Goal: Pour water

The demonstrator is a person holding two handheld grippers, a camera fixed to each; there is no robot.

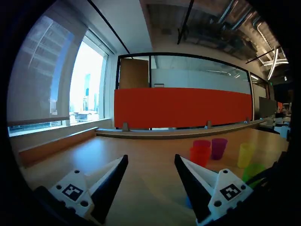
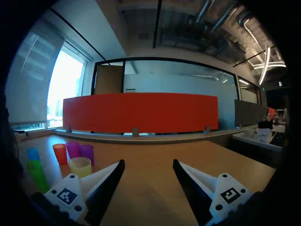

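A pale wooden tabletop (image 1: 150,148) spreads out in front of a long red screen (image 1: 180,107), which stands upright along its far edge. In the left gripper view, a tall bright window (image 1: 88,94) lies past the screen's left end.

The left gripper (image 1: 151,156) hangs over the tabletop on the near side of the red screen and points toward it. Its jaws stand wide apart with only bare wood between them. The right gripper (image 2: 148,161) faces the red screen from the same near side, its jaws spread wide and holding nothing.

Six plastic cups stand upright on the tabletop in a loose cluster in front of the red screen, and neither gripper touches them. In the right gripper view they sit below the screen's left end. The green cup (image 2: 37,175) is farthest from the screen, with the blue cup (image 2: 33,153) just behind it and the yellow cup (image 2: 79,166) near them. The orange cup (image 2: 60,153), magenta cup (image 2: 72,149) and purple cup (image 2: 87,152) stand close together in a row nearer the screen. In the left gripper view the cluster sits below the screen's right end. Whether any cup holds water cannot be told.
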